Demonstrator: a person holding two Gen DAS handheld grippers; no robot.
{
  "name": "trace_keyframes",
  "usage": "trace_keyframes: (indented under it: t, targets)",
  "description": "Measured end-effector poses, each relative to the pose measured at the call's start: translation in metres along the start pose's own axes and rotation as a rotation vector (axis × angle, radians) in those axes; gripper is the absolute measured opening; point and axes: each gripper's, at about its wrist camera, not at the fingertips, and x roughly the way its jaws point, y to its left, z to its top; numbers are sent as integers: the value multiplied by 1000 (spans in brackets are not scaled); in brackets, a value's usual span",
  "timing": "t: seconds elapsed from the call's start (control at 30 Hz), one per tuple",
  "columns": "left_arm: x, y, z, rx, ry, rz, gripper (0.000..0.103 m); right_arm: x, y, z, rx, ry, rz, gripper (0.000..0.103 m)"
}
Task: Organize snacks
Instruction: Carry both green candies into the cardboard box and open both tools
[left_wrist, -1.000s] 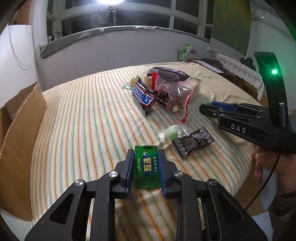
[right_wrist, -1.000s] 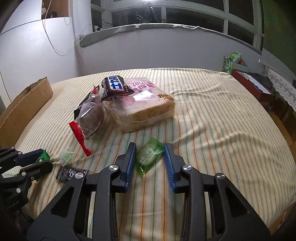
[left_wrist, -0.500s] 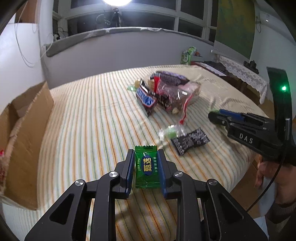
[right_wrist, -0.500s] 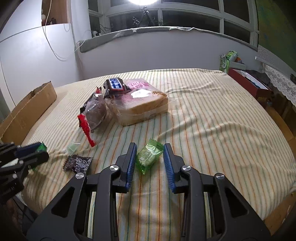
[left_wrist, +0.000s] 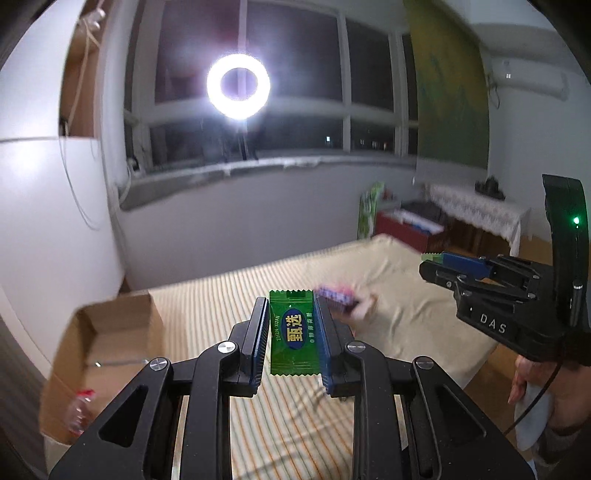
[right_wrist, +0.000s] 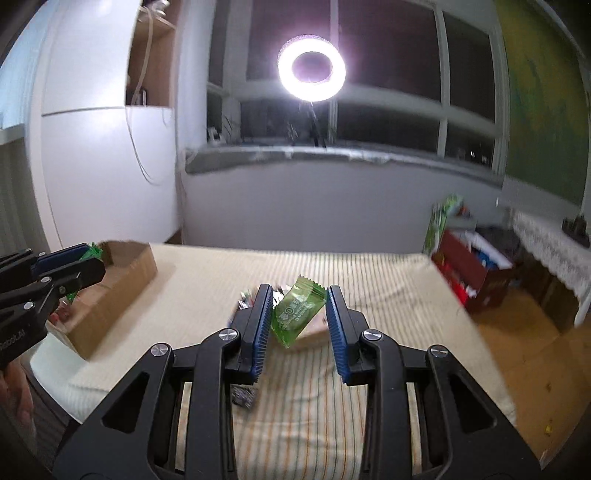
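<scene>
The left tongs (left_wrist: 291, 334) are clamping a flat dark-green candy wrapper (left_wrist: 291, 332) above the striped bed (left_wrist: 207, 302). The right tongs (right_wrist: 299, 321) are pinching a tilted light-green sweet packet (right_wrist: 297, 314), seemingly at its corners; a cardboard box (left_wrist: 110, 332) is sitting far left.

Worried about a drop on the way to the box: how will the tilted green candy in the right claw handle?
The candy probably weighs little. Its glossy wrapper looks slippery, and it sits tilted between the right claw's pads, so it may twist or slip.
</scene>
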Motion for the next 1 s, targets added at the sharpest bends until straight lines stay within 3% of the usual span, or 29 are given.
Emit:
trace_keyframes:
  t: [0.33, 0.6, 0.67, 0.73, 0.8, 0.83, 0.93, 1.0]
  targets:
    - [-25, 22, 5, -30, -63, 21, 22, -9, 29, 11, -47, -5, 20, 28]
    - [-26, 44, -8, -86, -52, 51, 22, 23, 57, 3, -105, 40, 63, 25]
    - [-23, 54, -14, -109, -43, 66, 22, 49, 47, -11, -96, 68, 51, 25]
    - [-15, 65, -21, -133, -25, 81, 22, 66, 24, -35, -28, 162, 35, 25]
    - [1, 76, -31, -162, 10, 111, 22, 52, 5, -65, 37, 178, 30, 25]
    - [4, 77, -35, -164, 27, 115, 22, 49, 3, -78, 28, 215, 15, 28]
    - [16, 76, -45, -165, 72, 106, 22, 61, 17, -107, -33, 303, 60, 49]
    - [21, 71, -46, -155, 78, 102, 22, 80, 25, -121, -10, 352, 108, 50]
